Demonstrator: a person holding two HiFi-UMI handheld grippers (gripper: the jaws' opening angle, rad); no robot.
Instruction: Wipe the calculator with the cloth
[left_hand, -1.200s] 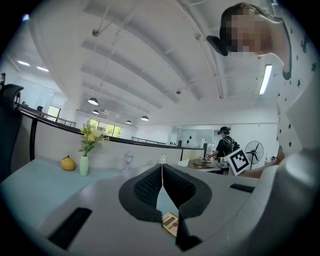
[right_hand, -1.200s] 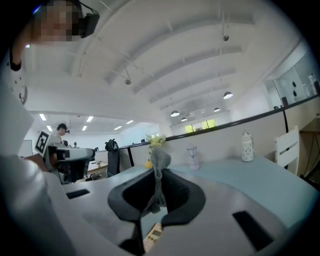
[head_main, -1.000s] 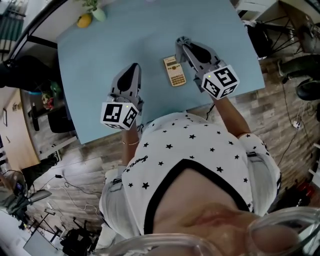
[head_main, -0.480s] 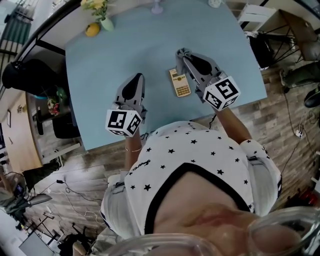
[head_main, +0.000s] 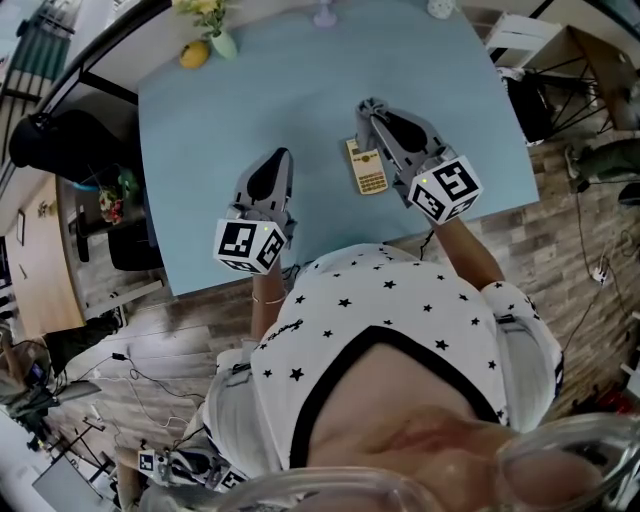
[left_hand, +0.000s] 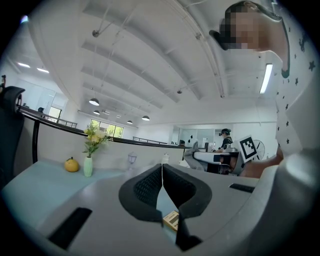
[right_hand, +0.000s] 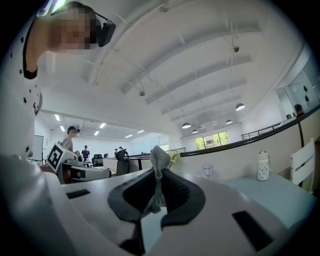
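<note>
A small tan calculator (head_main: 366, 167) lies on the light blue table (head_main: 200, 150), close to its near edge; a corner of the calculator (left_hand: 171, 220) shows under the jaws in the left gripper view. My right gripper (head_main: 368, 110) hovers just right of it, shut on a grey cloth (right_hand: 158, 172) that sticks up between the jaws. My left gripper (head_main: 283, 156) is shut with nothing in it, left of the calculator and apart from it.
At the table's far edge stand a yellow fruit (head_main: 193, 53), a vase of flowers (head_main: 222, 40), a small glass (head_main: 325, 14) and a white bottle (right_hand: 263, 164). Wooden floor, cables and chairs surround the table.
The head view has shifted a little, so the table and both grippers sit slightly lower and to the right. Neither gripper has changed its hold or its place relative to the calculator.
</note>
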